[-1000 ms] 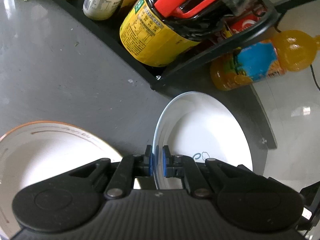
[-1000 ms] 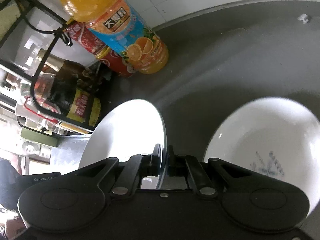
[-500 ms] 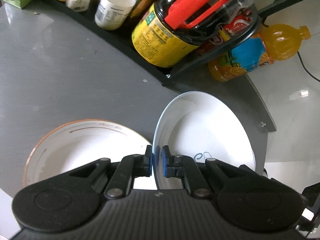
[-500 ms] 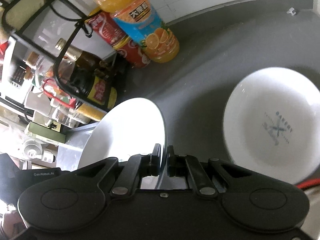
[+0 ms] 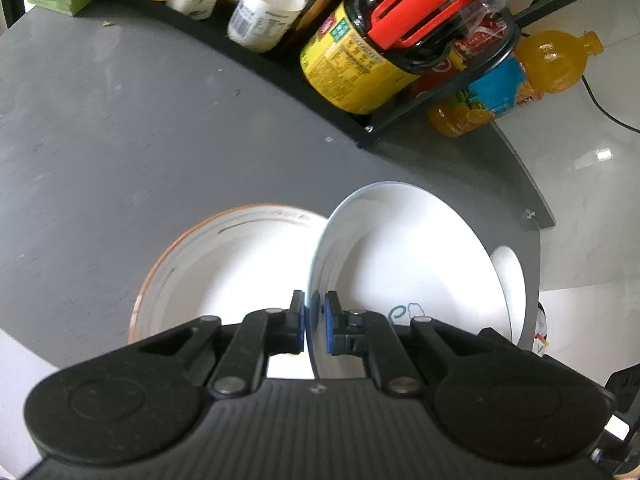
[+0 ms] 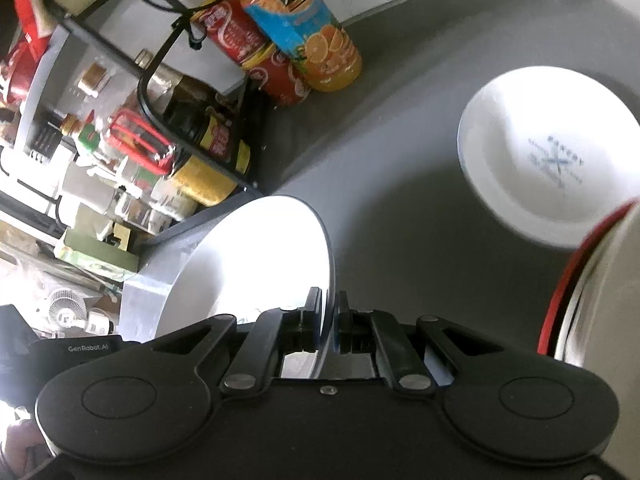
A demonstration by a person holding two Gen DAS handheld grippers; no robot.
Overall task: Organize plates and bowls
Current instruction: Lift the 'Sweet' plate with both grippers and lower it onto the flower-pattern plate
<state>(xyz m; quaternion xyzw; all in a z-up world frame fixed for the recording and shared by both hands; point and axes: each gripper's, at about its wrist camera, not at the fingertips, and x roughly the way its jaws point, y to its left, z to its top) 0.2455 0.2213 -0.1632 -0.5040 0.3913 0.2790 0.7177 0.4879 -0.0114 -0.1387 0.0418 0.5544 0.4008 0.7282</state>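
Plates sit pinched by the rim in both your grippers: the left gripper (image 5: 314, 326) clamps a white plate (image 5: 404, 264) edge-on, the right gripper (image 6: 329, 322) a glossy plate (image 6: 264, 264), both off the grey counter (image 5: 120, 140). Over the last second you have raised and pulled both back; the orange-rimmed plate (image 5: 224, 264) at 10 o'clock now shows nearly whole, the printed bowl (image 6: 548, 156) at 2 o'clock has shrunk away. That reads as carrying toward a stack. Glazed ceramic is smooth and slippery; thin rims give the pads little purchase.
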